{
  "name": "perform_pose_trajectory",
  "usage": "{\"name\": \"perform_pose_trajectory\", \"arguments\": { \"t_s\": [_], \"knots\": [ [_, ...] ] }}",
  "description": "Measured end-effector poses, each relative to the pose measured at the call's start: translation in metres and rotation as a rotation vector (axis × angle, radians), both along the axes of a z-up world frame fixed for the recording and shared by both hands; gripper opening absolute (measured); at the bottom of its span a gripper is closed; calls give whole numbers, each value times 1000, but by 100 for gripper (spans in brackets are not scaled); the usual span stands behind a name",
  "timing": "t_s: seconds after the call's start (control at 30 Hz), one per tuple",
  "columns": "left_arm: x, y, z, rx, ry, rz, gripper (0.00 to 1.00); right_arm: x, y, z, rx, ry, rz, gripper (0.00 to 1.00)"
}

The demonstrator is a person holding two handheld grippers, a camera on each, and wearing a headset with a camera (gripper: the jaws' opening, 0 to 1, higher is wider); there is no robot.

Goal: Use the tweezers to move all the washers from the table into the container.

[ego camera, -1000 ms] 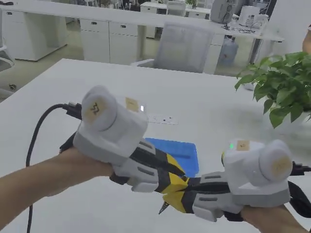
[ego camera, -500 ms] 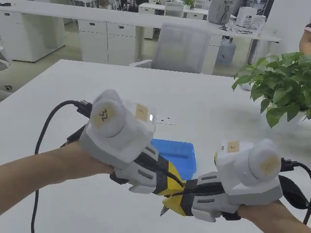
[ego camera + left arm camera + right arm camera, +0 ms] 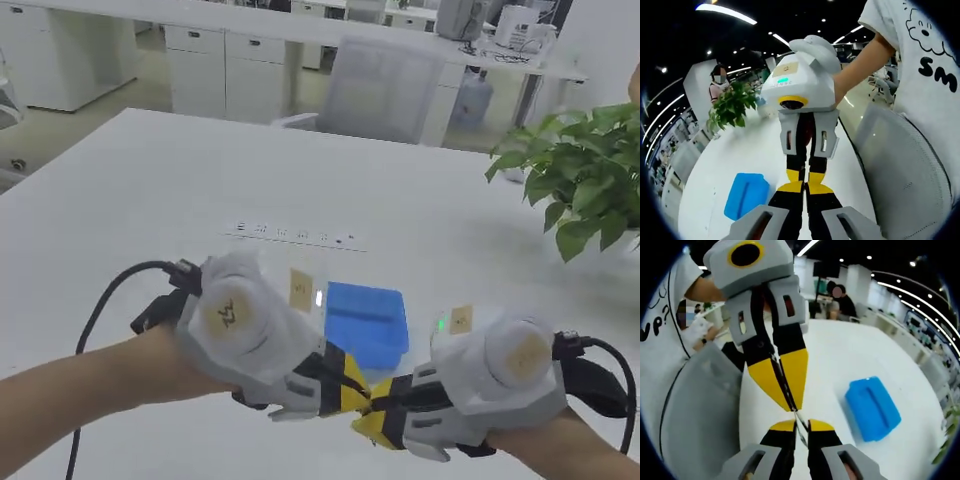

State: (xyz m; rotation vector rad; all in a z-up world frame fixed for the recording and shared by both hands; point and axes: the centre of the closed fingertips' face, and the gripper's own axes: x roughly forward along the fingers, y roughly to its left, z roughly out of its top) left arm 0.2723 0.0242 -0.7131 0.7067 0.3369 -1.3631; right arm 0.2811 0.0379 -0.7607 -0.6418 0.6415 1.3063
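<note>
Right gripper view: tweezers (image 3: 797, 416) pinched in the closed jaws of the left gripper (image 3: 792, 406), their near end also clamped in the right gripper (image 3: 802, 427) jaws. Blue container (image 3: 366, 322) sits just beyond, on the white desk (image 3: 200, 200).

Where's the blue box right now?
In the head view the blue box sits on the white table, just beyond the meeting tips of the left gripper and right gripper, left of the green plant.
</note>
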Motion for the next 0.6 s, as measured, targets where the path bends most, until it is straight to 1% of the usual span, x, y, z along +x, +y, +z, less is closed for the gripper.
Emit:
{"name": "perform_pose_trajectory", "arguments": {
  "t_s": [0.03,0.07,0.1,0.13,0.17,0.23,0.3,0.37,0.4,0.47,0.57,0.6],
  "knots": [
    [2,1,-4,2,-16,10,0,3,0,-3,-5,-2,-6,4],
    [3,1,-9,-1,-19,17,0,4,-1,-10,-24,16,-9,4],
    [4,1,-16,2,-15,22,0,4,-1,-15,-38,30,-3,4],
    [5,2,-20,4,-13,31,0,5,-1,-19,-47,27,0,4],
    [8,2,-26,7,-6,38,0,6,0,-25,-69,17,20,4],
    [9,5,-36,30,5,32,0,5,2,-35,-98,23,39,4],
    [11,8,-46,53,5,24,0,7,4,-44,-125,11,60,4],
    [15,12,-55,68,15,19,0,9,5,-51,-151,12,69,4],
    [18,13,-58,73,19,20,0,11,6,-54,-164,5,71,4],
    [22,18,-66,87,38,20,0,13,9,-61,-182,-1,81,3],
    [27,24,-77,109,42,18,0,20,10,-69,-199,-3,76,3],
    [30,26,-83,124,44,19,0,21,10,-70,-202,0,72,3]
  ]
}}
